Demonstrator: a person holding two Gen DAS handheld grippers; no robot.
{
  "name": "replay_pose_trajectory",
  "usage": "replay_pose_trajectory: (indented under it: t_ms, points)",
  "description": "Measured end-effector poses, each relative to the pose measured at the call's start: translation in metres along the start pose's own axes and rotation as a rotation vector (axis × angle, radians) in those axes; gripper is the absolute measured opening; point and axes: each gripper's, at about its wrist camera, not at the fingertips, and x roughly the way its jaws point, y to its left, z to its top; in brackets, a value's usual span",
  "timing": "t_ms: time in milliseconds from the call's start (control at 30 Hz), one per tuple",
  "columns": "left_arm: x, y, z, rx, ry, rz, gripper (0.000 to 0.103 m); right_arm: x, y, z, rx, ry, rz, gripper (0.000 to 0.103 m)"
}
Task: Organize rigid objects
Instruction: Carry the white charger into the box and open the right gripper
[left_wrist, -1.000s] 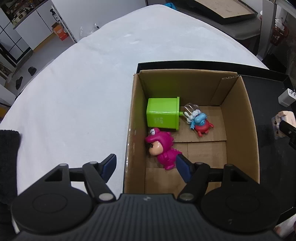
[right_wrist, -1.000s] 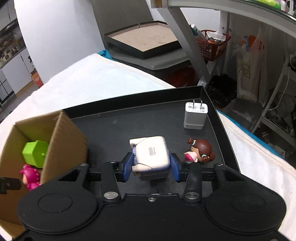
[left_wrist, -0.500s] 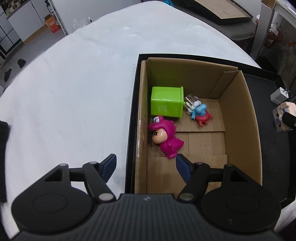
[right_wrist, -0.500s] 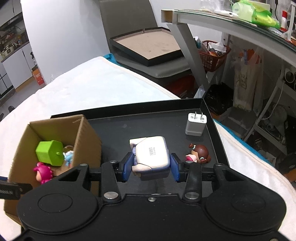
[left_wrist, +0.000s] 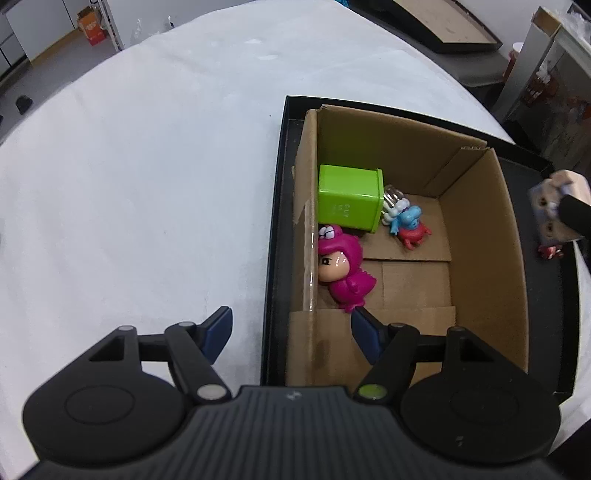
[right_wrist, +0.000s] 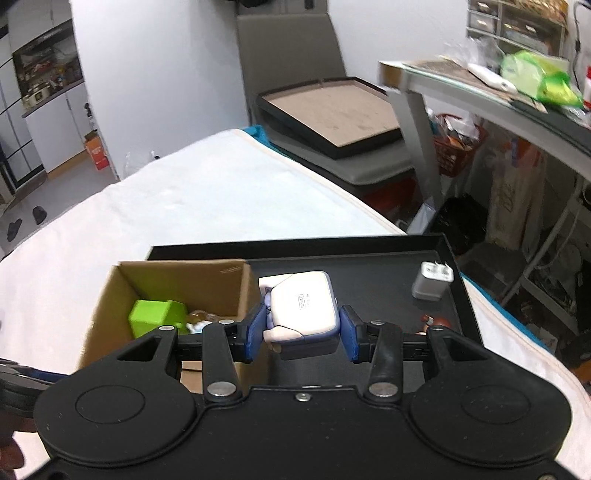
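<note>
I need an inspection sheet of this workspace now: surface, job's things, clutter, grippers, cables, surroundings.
Surface: white cloth under a black tray.
Job's things: cardboard box on the tray holds a green block, pink figure and blue-red figure; white charger and brown-haired figure lie on the tray.
Clutter: nothing seen.
Grippers: left gripper open, empty, at the box's near wall; right gripper shut on the white cube toy, lifted beside the box.
Cables: nothing seen.
Surroundings: chair, glass desk.
</note>
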Motion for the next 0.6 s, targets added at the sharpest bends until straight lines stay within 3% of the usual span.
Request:
replay_pose_trajectory:
  t_ms: [300, 400, 567, 600]
  points:
    - [0.0, 0.007, -0.001, -0.016, -0.029, -0.079, 0.068, 0.009, 0.042, 0.001, -0.049, 0.028, 0.083, 0.042]
    - [0.005, 0.009, -0.004, -0.033, -0.029, -0.111, 0.062, 0.015, 0.052, -0.003, -0.063, 0.046, 0.09, 0.042]
    - [0.017, 0.008, -0.009, -0.052, -0.006, -0.118, 0.025, 0.023, 0.067, -0.007, -0.078, 0.068, 0.11, 0.042]
    - [0.018, 0.009, -0.01, -0.063, -0.009, -0.109, 0.021, 0.024, 0.07, -0.008, -0.082, 0.071, 0.112, 0.042]
